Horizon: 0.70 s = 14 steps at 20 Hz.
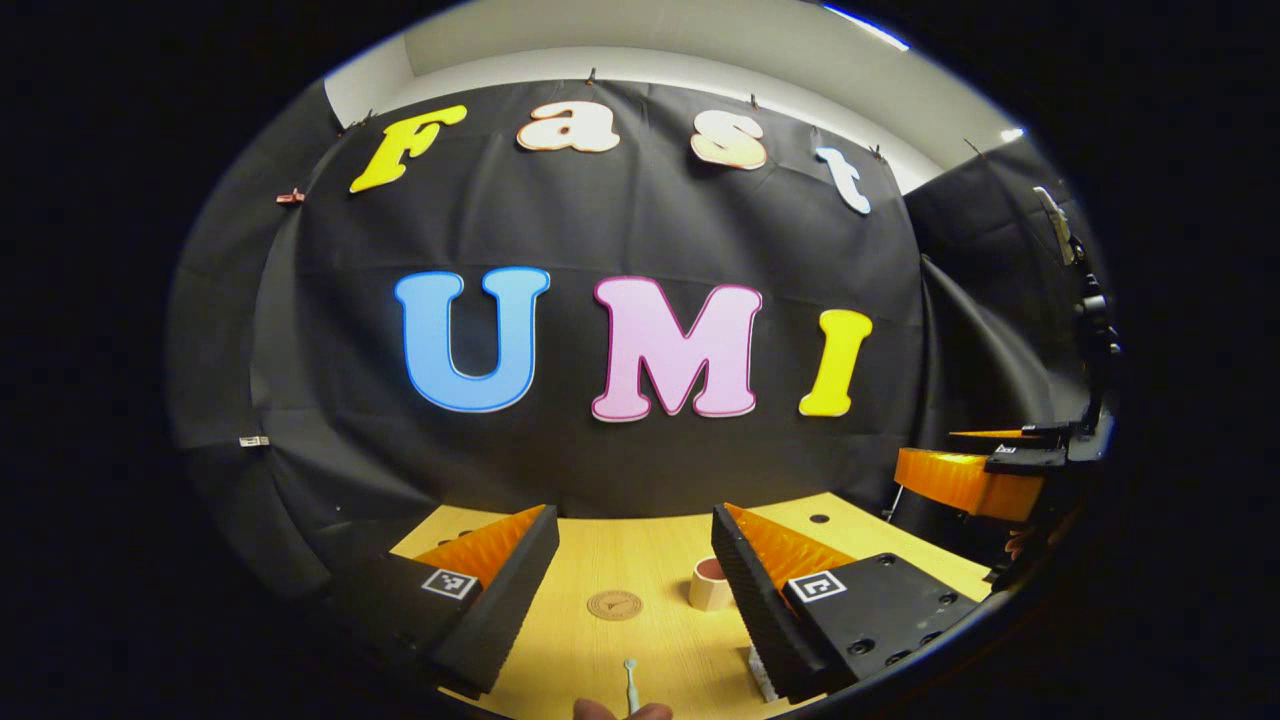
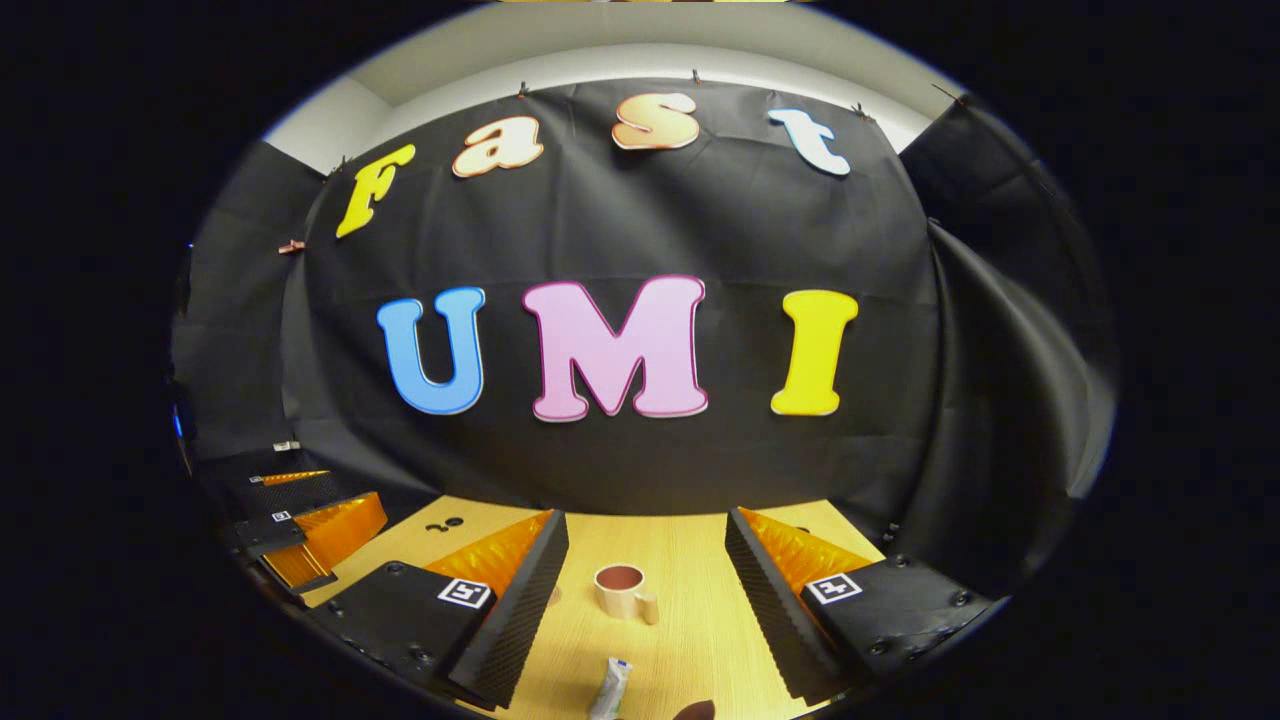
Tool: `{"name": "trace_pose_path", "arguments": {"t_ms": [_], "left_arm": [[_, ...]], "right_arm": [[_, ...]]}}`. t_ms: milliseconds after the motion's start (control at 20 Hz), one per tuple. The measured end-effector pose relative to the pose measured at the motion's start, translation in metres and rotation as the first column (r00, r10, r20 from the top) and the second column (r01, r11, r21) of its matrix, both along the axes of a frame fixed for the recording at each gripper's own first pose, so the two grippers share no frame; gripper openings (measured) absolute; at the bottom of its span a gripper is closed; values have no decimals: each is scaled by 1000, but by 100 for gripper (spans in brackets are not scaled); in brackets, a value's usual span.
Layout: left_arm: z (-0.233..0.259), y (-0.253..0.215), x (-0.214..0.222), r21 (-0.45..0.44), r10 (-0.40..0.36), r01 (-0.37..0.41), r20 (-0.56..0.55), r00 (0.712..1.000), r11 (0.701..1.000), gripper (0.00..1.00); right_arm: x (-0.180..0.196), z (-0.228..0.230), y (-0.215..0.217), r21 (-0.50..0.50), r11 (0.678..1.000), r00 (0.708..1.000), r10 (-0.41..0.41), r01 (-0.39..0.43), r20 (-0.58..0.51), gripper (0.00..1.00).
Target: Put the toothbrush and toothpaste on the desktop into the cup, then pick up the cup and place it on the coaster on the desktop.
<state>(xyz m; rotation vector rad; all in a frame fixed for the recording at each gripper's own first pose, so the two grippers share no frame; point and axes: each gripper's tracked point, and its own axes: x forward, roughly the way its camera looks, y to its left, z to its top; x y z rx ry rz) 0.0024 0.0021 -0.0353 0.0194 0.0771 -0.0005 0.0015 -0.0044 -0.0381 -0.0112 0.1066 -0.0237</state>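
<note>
Nothing of the task looks done yet. Left gripper [image 1: 630, 590] hangs spread and empty above the desktop [image 1: 600, 650]; the toothbrush [image 1: 630, 683] lies just below and between its fingers, the coaster [image 1: 614, 605] ahead, the cup [image 1: 710, 584] beyond, toward its right finger. Right gripper [image 2: 645, 590] is likewise spread, holding nothing; the toothpaste [image 2: 610, 688] lies nearest below it, the cup standing empty farther ahead. Both loadings and the carry remain.

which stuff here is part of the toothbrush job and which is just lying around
For the job:
- toothbrush
- toothpaste
- cup
- coaster

Just there:
- desktop, with holes
- clips holding the wall cloth
</note>
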Motion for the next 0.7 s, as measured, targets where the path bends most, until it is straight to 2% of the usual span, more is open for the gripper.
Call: {"name": "trace_pose_path", "arguments": {"t_ms": [150,300,500,700], "left_arm": [[-37,4,-4,23,-1,3,-81,997,1000,97],[-77,7,-13,62,2,8,-156,988,998,97],[-120,14,-24,84,12,8,-236,972,996,96],[-153,21,-32,70,33,-12,-299,954,997,96]], "right_arm": [[-3,-39,3,4,1000,994,5,-4,-109,97],[-3,-88,15,52,998,970,37,-25,-242,97],[3,-167,19,99,995,902,58,-17,-429,97],[8,-231,23,129,992,807,76,1,-586,97]]}}
